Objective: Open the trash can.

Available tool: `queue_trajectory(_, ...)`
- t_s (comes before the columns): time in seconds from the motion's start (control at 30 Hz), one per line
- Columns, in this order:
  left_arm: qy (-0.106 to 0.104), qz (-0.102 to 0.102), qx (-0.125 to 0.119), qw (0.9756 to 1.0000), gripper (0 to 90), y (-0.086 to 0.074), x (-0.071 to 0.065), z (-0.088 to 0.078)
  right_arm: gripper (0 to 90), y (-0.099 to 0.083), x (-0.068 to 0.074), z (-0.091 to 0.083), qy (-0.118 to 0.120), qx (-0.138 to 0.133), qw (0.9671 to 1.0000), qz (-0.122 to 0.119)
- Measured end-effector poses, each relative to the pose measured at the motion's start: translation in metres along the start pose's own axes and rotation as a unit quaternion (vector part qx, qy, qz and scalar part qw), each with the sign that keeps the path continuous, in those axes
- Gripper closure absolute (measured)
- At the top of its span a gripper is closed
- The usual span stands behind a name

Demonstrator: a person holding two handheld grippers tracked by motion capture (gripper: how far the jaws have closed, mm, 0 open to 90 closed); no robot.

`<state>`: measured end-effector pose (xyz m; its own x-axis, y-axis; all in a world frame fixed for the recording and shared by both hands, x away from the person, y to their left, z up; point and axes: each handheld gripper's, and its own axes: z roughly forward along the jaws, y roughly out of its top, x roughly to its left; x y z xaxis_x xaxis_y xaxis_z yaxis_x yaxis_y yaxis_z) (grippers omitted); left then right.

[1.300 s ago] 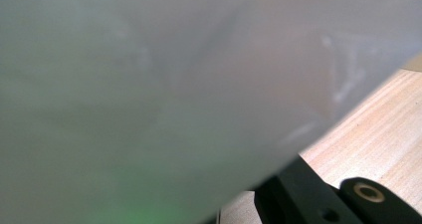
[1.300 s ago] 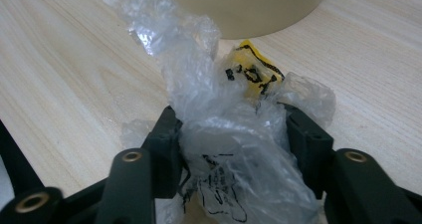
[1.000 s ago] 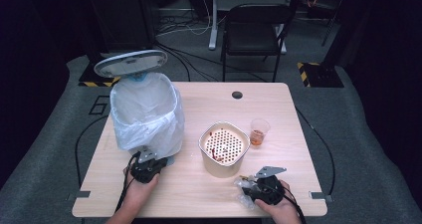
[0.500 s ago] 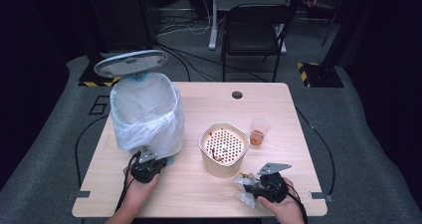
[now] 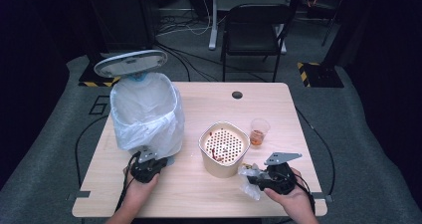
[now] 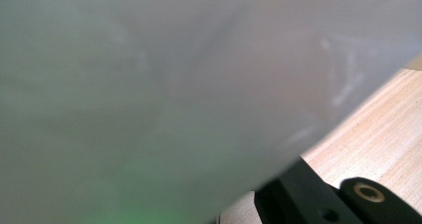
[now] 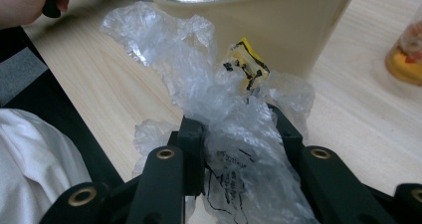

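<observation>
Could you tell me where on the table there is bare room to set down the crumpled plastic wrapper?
The far strip of the table, around the round hole, is bare, as is the near edge between the two tongs. The right edge beyond the cup is free too. It is crowded mid-table: the lined bin, beige strainer bowl and cup sit in a row.

From my feed I see a dark room, grey carpet (image 5: 348,129) underfoot, a black chair (image 5: 254,32) behind the light wooden table (image 5: 209,104), and cables (image 5: 184,27) trailing across the floor.
</observation>
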<state>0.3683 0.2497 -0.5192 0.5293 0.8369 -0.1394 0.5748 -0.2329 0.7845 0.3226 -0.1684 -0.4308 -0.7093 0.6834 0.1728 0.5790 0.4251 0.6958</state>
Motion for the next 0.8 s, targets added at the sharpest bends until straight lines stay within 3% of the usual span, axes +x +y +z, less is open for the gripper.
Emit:
queue_trajectory(0.37, -0.001, 0.0, 0.0, 1.0, 90.0, 0.0, 0.0, 0.0, 67.0, 0.029, 0.005, -0.026, 0.007, -0.015, 0.9996, -0.024)
queue_trajectory(0.63, -0.003, -0.001, 0.0, 1.0, 90.0, 0.0, 0.0, 0.0, 67.0, 0.048, 0.005, -0.03, 0.016, -0.022, 0.999, -0.035)
queue_trajectory(0.8, -0.005, -0.003, -0.002, 1.0, 90.0, -0.001, 0.001, 0.0, 66.9, 0.07, 0.008, -0.031, 0.029, -0.033, 0.9977, -0.051)
